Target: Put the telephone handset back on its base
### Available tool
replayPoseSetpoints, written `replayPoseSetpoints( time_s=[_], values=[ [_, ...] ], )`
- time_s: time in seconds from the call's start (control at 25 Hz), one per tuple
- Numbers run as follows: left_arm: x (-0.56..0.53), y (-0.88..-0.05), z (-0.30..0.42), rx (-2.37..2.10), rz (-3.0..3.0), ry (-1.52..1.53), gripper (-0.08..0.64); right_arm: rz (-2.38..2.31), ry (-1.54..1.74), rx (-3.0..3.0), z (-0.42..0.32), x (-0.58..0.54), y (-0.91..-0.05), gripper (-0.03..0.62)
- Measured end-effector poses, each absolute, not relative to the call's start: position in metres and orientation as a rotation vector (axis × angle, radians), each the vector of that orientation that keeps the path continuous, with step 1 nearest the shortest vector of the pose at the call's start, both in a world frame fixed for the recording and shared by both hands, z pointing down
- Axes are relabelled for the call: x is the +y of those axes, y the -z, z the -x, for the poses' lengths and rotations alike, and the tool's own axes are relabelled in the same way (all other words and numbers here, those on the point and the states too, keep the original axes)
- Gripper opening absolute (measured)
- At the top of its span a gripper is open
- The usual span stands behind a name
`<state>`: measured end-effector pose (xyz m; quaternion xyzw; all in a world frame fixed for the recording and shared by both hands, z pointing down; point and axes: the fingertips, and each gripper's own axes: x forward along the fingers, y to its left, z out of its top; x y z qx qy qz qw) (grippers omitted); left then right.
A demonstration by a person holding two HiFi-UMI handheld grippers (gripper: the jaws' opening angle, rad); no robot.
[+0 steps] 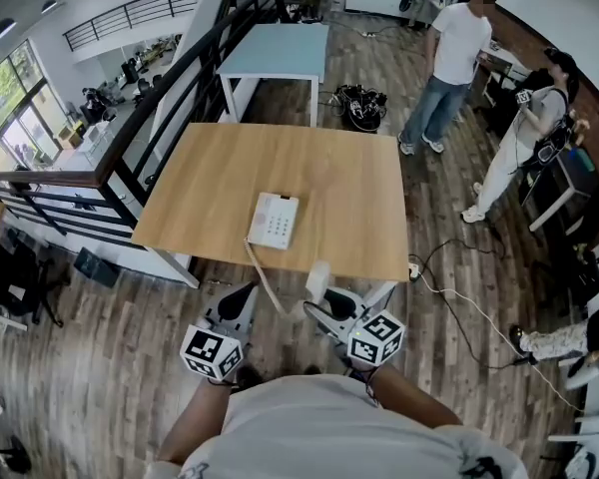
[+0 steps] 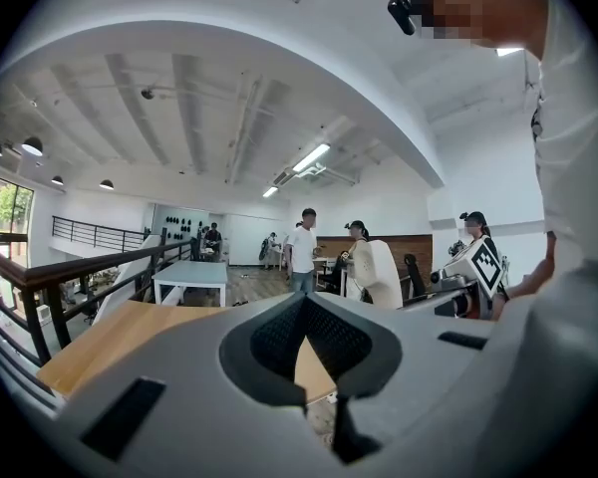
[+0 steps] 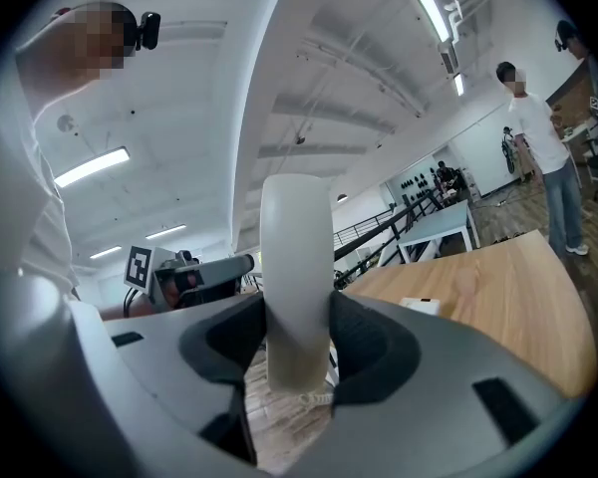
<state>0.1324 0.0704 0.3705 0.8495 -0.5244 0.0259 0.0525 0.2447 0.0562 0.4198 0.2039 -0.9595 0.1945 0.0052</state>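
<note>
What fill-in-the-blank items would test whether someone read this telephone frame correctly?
1. The right gripper is shut on the white plastic telephone handset, while the left gripper is shut on ____.
2. The white rectangular telephone base lies on the light wooden table, not the pale ____ table beyond it.
3. A pale cord links the base to the ____.
Missing words: nothing; blue; handset.

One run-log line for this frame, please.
left hand-held gripper: shut, empty | right hand-held gripper: shut on handset | base: on table, handset off it
</note>
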Motion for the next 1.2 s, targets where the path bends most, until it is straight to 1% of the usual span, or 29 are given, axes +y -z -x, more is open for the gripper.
replayPoseSetpoints(
  time_s=[0.36,0.6,1.2],
  values=[
    [0.026,-0.373,-0.128,-1.544,-2.621,-0.069,0.006,-0.692,-0.64,-2.999,-0.245,0.025,-0.426,0.21],
    [-0.014,-0.377,-0.108,-1.447,-2.667,-0.055,0.006,-0.783,-0.628,-2.984,-0.223,-0.002,-0.425,0.21],
    [-0.103,-0.372,0.014,-1.253,-2.777,-0.047,0.006,-1.013,-0.646,-2.92,-0.103,-0.071,-0.423,0.21]
  ],
)
